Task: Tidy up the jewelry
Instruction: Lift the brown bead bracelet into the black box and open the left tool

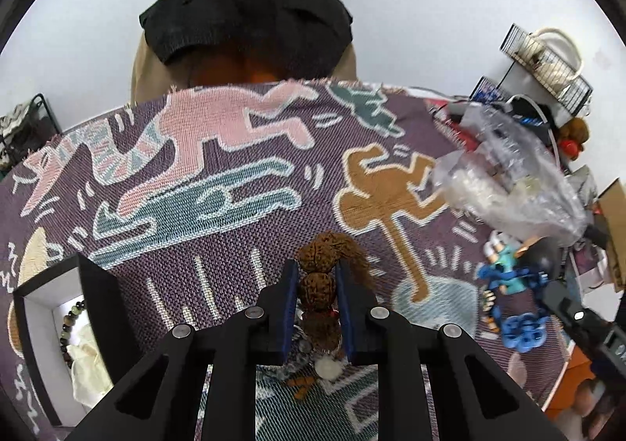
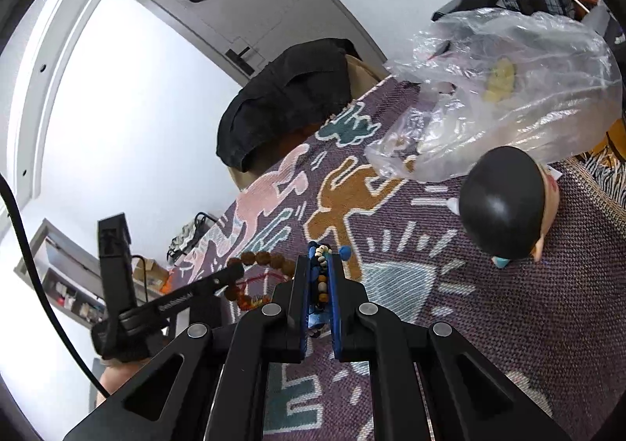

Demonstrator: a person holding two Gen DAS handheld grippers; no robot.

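Between my left gripper's point(image 1: 317, 276) blue pads sits a string of big, wrinkled brown seed beads point(image 1: 319, 284), clenched and lifted off the patterned woven cloth point(image 1: 219, 229), its loop hanging below toward a white tuft. My right gripper point(image 2: 321, 265) is clamped tight on a second bracelet of small cream, amber and blue beads point(image 2: 321, 269), which stands pinched between the pads. Down at my lower left an open box point(image 1: 51, 296) with a white lining holds a strand of dark beads beside a pale cloth. Further right across the cloth I see a blue toy figure point(image 1: 512, 304), and the right wrist view shows a doll's glossy black head point(image 2: 502, 202). Beyond them lies a crumpled clear plastic bag point(image 1: 504, 175), and at the table's far edge a chair draped in black fabric point(image 1: 246, 18).
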